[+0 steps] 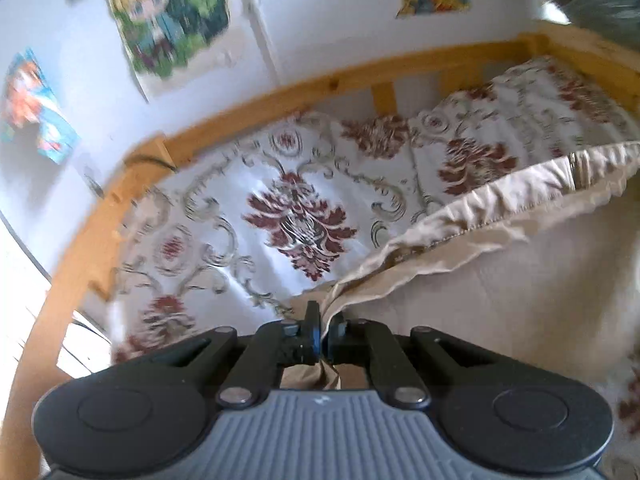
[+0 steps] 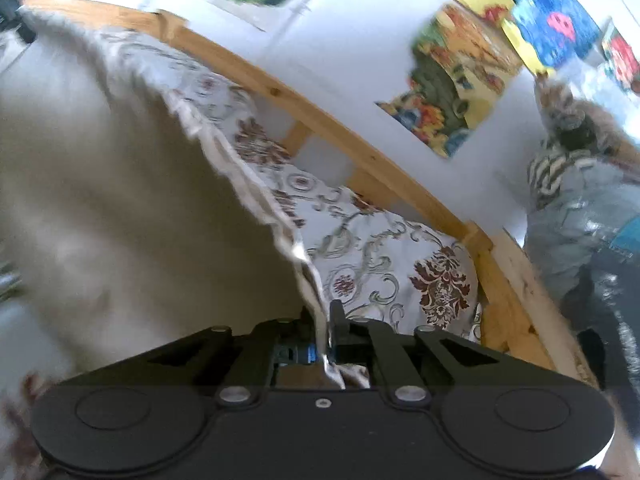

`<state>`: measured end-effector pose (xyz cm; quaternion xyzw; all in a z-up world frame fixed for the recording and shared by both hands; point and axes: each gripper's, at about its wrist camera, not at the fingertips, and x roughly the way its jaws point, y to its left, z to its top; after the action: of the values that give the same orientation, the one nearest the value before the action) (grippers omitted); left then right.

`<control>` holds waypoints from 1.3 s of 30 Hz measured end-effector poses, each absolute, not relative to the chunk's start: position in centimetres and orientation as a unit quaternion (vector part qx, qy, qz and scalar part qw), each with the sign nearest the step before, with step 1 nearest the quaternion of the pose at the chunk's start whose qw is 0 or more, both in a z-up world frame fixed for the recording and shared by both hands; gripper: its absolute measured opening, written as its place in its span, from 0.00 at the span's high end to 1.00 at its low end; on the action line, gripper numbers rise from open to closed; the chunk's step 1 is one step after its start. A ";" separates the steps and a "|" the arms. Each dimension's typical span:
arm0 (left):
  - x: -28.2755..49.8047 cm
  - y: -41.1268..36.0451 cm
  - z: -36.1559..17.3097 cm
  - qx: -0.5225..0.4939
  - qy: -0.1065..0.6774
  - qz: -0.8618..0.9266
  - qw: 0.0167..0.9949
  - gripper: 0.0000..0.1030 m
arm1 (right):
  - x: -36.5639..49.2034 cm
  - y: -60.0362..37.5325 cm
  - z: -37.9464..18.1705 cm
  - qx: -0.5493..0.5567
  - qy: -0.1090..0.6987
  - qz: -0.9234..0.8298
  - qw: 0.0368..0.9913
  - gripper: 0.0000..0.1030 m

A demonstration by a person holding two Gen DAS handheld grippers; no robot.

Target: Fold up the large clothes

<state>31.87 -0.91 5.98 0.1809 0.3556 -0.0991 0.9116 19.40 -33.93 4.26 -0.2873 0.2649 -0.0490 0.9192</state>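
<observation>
Left tongs (image 1: 322,322) nearest the lens: clenched on a bunched corner of the beige cloth (image 1: 480,288), the fabric pinched between the pads and a tuft hanging below them. From the pinch, the cloth's hemmed edge runs up and to the right, lifted off the bed. Plain pale underside faces the camera.

Right tongs (image 2: 326,320): the same cloth (image 2: 120,200) sits between the pads, its frayed edge running up and left from them; grip looks narrow, cloth held.

Below the cloth lies a bedcover (image 1: 256,216) with dark red floral medallions and grey scrolls. Wooden bed rail (image 1: 280,96) borders it. Colourful posters (image 1: 168,20) on the white wall. Heap of clothing (image 2: 588,200) at right, blurred.
</observation>
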 end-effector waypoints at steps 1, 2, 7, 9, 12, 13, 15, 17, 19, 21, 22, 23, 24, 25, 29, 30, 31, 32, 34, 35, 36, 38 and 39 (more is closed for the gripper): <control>33.3 -0.8 4.9 0.173 0.363 -0.101 0.910 0.97 | 20.8 -34.2 3.4 -0.277 0.265 -0.058 0.922 0.88; 34.9 -0.6 3.7 0.159 0.374 -0.106 0.907 0.96 | 22.2 -34.5 2.5 -0.266 0.265 -0.064 0.925 0.86; 40.0 2.6 -1.3 0.038 0.446 -0.149 0.882 0.79 | 25.6 -36.5 -0.9 -0.184 0.267 -0.081 0.942 0.67; 39.7 4.4 -1.9 -0.003 0.437 -0.166 0.884 0.45 | 25.2 -37.5 -1.2 -0.125 0.258 -0.082 0.954 0.28; 37.9 7.3 -1.5 -0.040 0.386 -0.178 0.904 0.10 | 23.1 -38.8 -1.2 -0.038 0.231 -0.080 0.969 0.08; 37.3 8.0 -1.3 -0.047 0.379 -0.178 0.907 0.07 | 22.5 -39.3 -1.3 -0.019 0.225 -0.085 0.971 0.04; 36.4 9.6 -1.2 -0.062 0.382 -0.177 0.905 0.05 | 21.8 -40.6 -1.7 0.027 0.224 -0.102 0.969 0.01; 35.4 10.8 -1.1 -0.067 0.387 -0.153 0.907 0.05 | 21.2 -42.4 -2.2 0.101 0.234 -0.119 0.960 0.01; 33.5 11.8 -1.4 -0.068 0.393 -0.142 0.906 0.05 | 20.4 -43.5 -2.9 0.154 0.247 -0.136 0.947 0.01; 31.3 12.7 -2.4 -0.074 0.401 -0.133 0.903 0.05 | 19.3 -43.6 -3.5 0.179 0.254 -0.142 0.940 0.05; 30.1 13.1 -3.0 -0.075 0.405 -0.129 0.902 0.06 | 18.7 -43.4 -3.9 0.183 0.260 -0.143 0.937 0.07; 29.1 13.3 -3.5 -0.075 0.409 -0.127 0.901 0.06 | 18.2 -43.0 -4.1 0.184 0.268 -0.145 0.934 0.11; 28.3 13.4 -4.0 -0.075 0.408 -0.130 0.901 0.09 | 17.8 -42.6 -4.2 0.183 0.274 -0.147 0.933 0.11; 27.6 13.5 -4.3 -0.075 0.405 -0.130 0.902 0.13 | 17.2 -42.2 -4.4 0.183 0.276 -0.151 0.931 0.11; 26.2 13.5 -4.8 -0.110 0.412 -0.141 0.894 0.33 | 15.7 -40.8 -4.4 0.174 0.288 -0.162 0.928 0.22; 26.2 13.5 -5.0 -0.126 0.417 -0.144 0.888 0.48 | 15.5 -40.6 -4.4 0.174 0.290 -0.166 0.926 0.25; 26.2 13.4 -5.3 -0.141 0.423 -0.147 0.883 0.65 | 15.3 -40.6 -4.4 0.178 0.290 -0.169 0.925 0.27; 26.1 13.2 -5.4 -0.150 0.425 -0.138 0.882 0.70 | 14.9 -40.7 -4.5 0.184 0.290 -0.172 0.923 0.34; 26.2 13.0 -5.5 -0.153 0.423 -0.125 0.884 0.86 | 14.7 -40.7 -5.0 0.182 0.295 -0.179 0.921 0.49; 26.2 12.9 -5.3 -0.151 0.421 -0.124 0.886 0.87 | 14.6 -40.8 -5.2 0.182 0.298 -0.184 0.919 0.66; 26.1 12.7 -4.9 -0.144 0.416 -0.124 0.889 0.91 | 14.6 -41.1 -5.3 0.188 0.301 -0.187 0.916 0.86; 25.6 12.4 -4.0 -0.128 0.401 -0.128 0.898 0.92 | 14.2 -41.7 -5.3 0.201 0.298 -0.185 0.915 0.95; 25.4 12.3 -3.4 -0.119 0.395 -0.127 0.902 0.92 | 14.1 -41.9 -5.2 0.205 0.296 -0.182 0.915 0.98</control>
<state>25.41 12.29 -3.40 -0.1194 0.3954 -0.1267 0.9019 14.07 -41.86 -5.23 0.2050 0.2959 -0.1822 0.9150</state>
